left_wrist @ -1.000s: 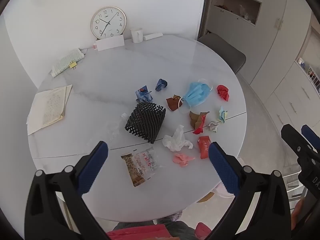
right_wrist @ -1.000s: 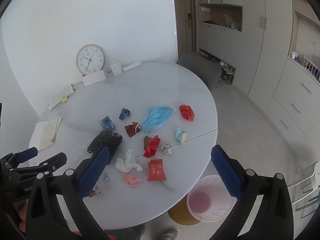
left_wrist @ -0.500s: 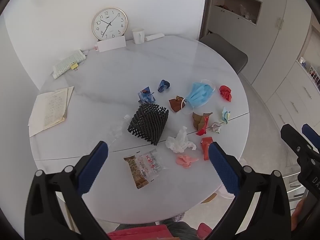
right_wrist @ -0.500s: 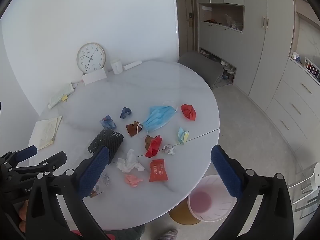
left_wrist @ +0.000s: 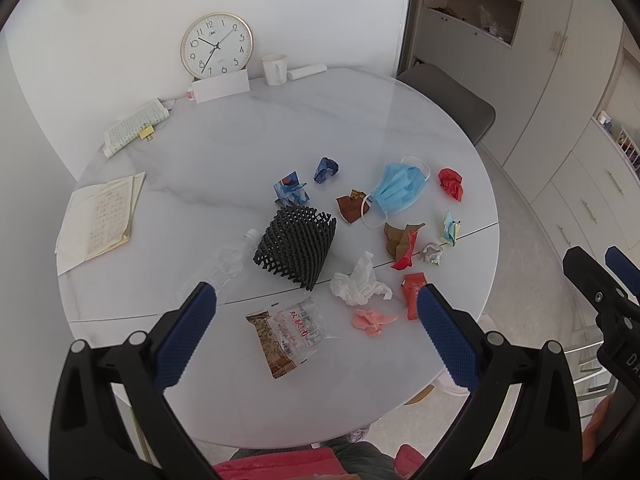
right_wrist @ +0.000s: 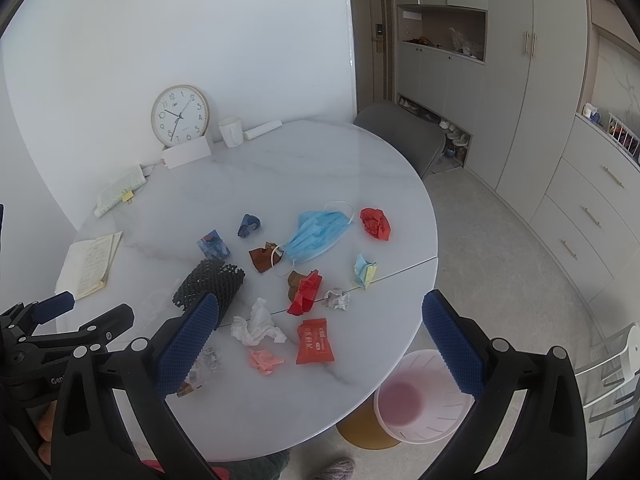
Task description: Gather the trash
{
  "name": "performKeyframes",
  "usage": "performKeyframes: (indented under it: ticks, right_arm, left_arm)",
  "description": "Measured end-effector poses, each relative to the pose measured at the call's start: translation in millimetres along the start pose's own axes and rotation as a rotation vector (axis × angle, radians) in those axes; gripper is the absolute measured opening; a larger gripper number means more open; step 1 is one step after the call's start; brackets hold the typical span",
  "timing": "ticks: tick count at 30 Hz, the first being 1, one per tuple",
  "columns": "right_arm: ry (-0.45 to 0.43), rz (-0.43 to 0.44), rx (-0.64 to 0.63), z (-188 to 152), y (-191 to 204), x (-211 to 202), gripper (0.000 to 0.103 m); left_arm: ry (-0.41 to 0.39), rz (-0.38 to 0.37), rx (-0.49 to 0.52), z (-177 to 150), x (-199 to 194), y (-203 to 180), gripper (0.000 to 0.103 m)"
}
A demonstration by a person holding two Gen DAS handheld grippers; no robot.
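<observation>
Trash lies scattered over the near half of a round white marble desk (left_wrist: 240, 152). A black foam mesh sleeve (left_wrist: 296, 246) sits near the middle, with a clear plastic bottle (left_wrist: 224, 264) just left of it. Close to the front edge lie a snack wrapper (left_wrist: 290, 330), a crumpled white tissue (left_wrist: 358, 280), a pink scrap (left_wrist: 372, 319) and a red packet (right_wrist: 315, 341). Farther back are a blue face mask (left_wrist: 398, 190), a red paper ball (left_wrist: 451, 182), brown and blue scraps. A pink bin (right_wrist: 424, 396) stands on the floor beside the desk's right edge. The left gripper (left_wrist: 316, 332) hovers above the front of the desk, fingers wide apart and empty. The right gripper (right_wrist: 320, 344) hangs over the desk's right front, likewise spread and holding nothing. A clock (left_wrist: 217, 46), a cup (left_wrist: 274, 68) and notebooks (left_wrist: 100, 216) sit toward the back and left.
</observation>
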State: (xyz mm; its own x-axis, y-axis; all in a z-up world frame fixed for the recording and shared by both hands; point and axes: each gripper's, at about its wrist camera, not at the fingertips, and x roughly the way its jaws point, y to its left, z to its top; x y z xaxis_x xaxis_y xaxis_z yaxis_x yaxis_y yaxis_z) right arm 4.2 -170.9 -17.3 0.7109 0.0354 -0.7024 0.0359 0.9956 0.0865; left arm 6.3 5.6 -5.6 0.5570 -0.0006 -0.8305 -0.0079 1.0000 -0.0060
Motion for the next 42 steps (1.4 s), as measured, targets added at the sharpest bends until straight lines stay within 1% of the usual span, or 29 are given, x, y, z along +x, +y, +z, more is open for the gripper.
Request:
performKeyframes:
  ticks: [42]
  right_arm:
    - [0.011,-0.007,0.003,-2.9,-3.6,1.5,0.101]
  left_arm:
    - [0.014,0.003,0.014,1.0,6.4,-6.5,0.096]
